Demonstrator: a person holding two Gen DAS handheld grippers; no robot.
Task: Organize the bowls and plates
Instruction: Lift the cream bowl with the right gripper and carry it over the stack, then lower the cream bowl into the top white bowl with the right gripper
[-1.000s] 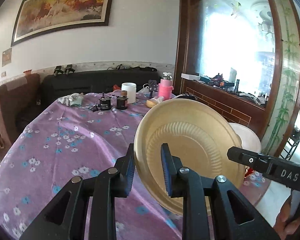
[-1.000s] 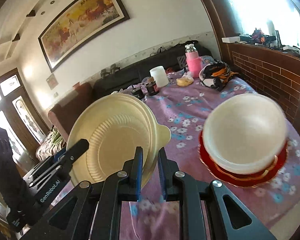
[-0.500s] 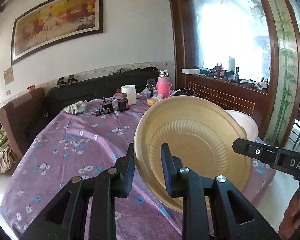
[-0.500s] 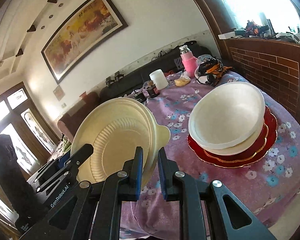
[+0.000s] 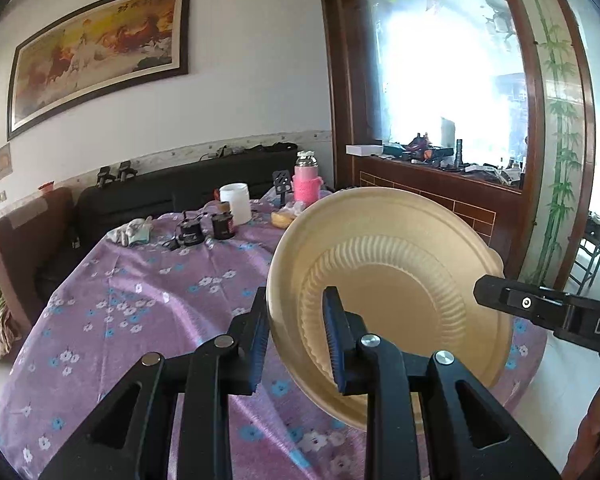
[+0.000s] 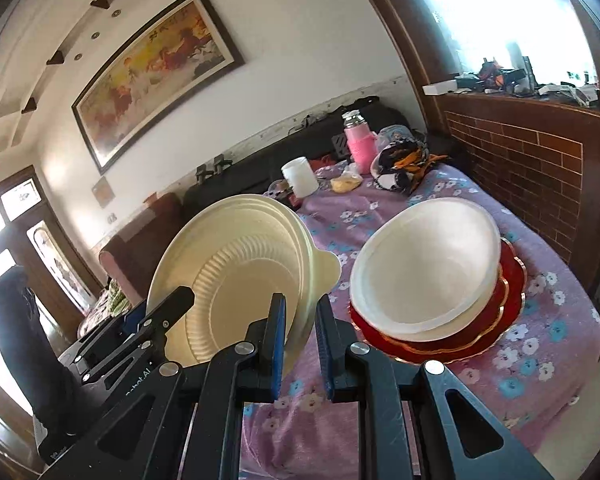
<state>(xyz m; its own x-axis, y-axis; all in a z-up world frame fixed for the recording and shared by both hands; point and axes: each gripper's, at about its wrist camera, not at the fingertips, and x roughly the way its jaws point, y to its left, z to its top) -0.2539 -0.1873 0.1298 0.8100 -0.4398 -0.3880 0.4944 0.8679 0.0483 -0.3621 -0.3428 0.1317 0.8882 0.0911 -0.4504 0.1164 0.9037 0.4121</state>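
Left gripper [image 5: 296, 332] fingers easing apart, rim of the round ribbed beige disposable plate [image 5: 388, 300] between them; right gripper [image 6: 300, 336] fingers clamp its opposite rim. Plate: tilted, tabbed, held above the purple floral tabletop [image 5: 140, 304]. White bowls [image 6: 424, 264] on red plates [image 6: 512, 292] now sit farther off than a second ago.

Cream plate [image 6: 236, 280], red plates [image 6: 512, 300], purple flowered tablecloth [image 5: 140, 300].

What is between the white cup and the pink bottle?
A yellowish food lump on the tablecloth lies between the white cup and pink bottle, in the right wrist view.
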